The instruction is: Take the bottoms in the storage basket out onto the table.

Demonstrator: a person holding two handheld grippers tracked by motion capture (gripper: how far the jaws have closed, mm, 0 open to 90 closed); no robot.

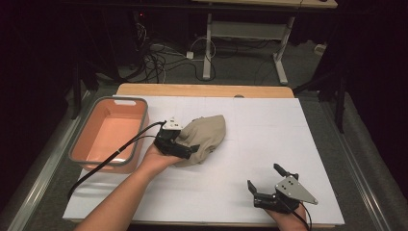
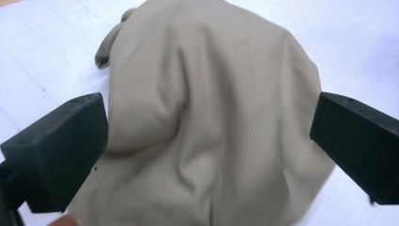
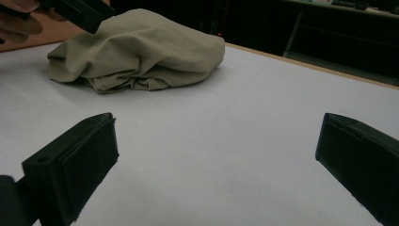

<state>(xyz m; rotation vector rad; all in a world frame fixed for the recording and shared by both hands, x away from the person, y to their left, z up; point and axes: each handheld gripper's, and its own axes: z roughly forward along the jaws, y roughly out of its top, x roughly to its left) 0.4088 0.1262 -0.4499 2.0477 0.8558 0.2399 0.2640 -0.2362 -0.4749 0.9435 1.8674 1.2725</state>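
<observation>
**Beige cloth not yet gripped**

Beige cloth (image 1: 204, 137) lies bunched mid-table, just right of the orange bin (image 1: 111, 132). The left gripper (image 2: 207, 150) hovers over it, jaws wide, nothing pinched. The right gripper (image 1: 265, 180) waits open, near right, well apart. Grasping, likely binning, remains.

Bright tabletop, dark room around it.

Light falls from above onto the white tabletop (image 1: 269, 144), which reads evenly lit with mild glare; the floor and far background sink into near black. The cloth (image 1: 204, 134) throws a soft shadow at its base in the right gripper view. In both gripper views the black jaws are close and slightly soft, and the cloth's (image 2: 207, 122) ribbed weave looks mildly blurred.
</observation>
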